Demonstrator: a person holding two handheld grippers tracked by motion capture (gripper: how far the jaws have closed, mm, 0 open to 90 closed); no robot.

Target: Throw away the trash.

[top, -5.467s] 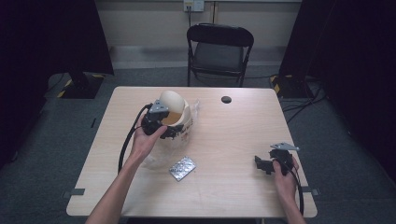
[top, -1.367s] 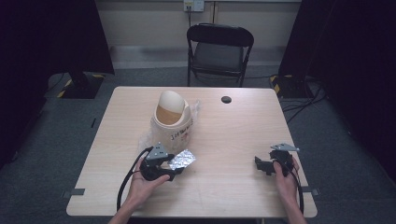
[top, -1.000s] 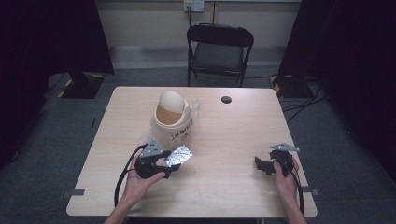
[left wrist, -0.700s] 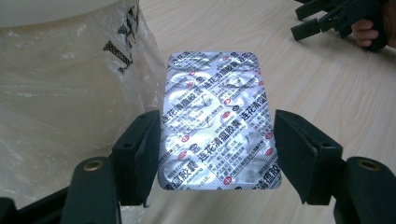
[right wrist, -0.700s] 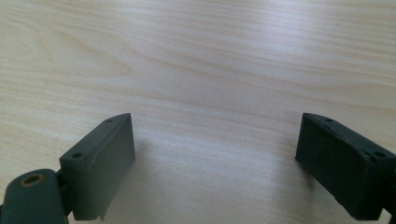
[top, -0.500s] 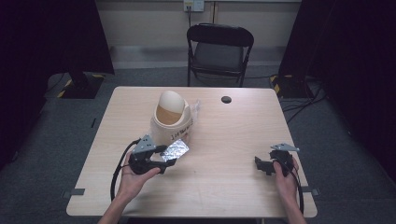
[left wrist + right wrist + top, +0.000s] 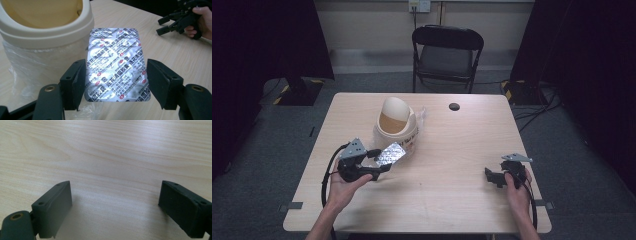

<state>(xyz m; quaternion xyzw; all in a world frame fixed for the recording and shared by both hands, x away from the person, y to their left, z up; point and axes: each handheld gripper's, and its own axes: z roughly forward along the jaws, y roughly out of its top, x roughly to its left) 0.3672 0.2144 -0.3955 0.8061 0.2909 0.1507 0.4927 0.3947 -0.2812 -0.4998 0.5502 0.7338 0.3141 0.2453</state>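
Observation:
A silver blister pack point(image 7: 389, 154) point(image 7: 116, 62) with red and black print is held flat between the jaws of my left gripper point(image 7: 378, 167) point(image 7: 116, 75), each jaw pressing on one long edge. It hangs just in front of a cream swing-lid bin point(image 7: 394, 125) point(image 7: 42, 30), whose base is wrapped in clear plastic. In the left gripper view the bin's rim is at the upper left, close behind the pack. My right gripper point(image 7: 495, 177) point(image 7: 115, 205) rests open low over bare wood at the table's front right, nothing between its jaws.
A small black round object point(image 7: 454, 106) lies on the far side of the wooden table point(image 7: 452, 200). A black folding chair point(image 7: 447, 50) stands behind the table. Dark curtains flank both sides.
My left gripper went from the bin down to the pack, closed on it, then carried it up and back toward the bin. The right gripper has stayed still.

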